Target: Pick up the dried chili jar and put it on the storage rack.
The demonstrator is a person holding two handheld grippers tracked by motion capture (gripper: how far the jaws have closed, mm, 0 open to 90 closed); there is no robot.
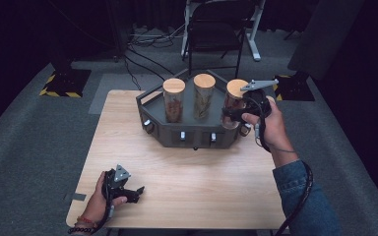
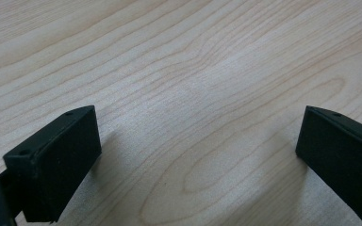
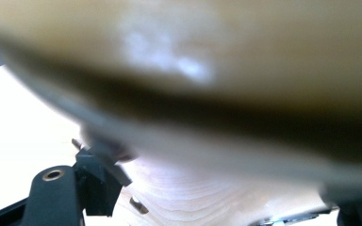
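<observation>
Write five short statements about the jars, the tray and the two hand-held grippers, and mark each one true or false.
1. Three jars with wooden lids stand in the dark tray. True.
2. The right hand-held gripper is at the left jar. False: it is at the right jar; the left jar and the middle jar stand untouched.
3. The left hand-held gripper is low over the bare table with its jaws spread wide and nothing between them. True.
4. One jar lies tipped on its side. False: all three stand upright.
5. The tray sits at the near edge of the table. False: it sits at the far edge, and the left hand-held gripper is by the near edge.
</observation>
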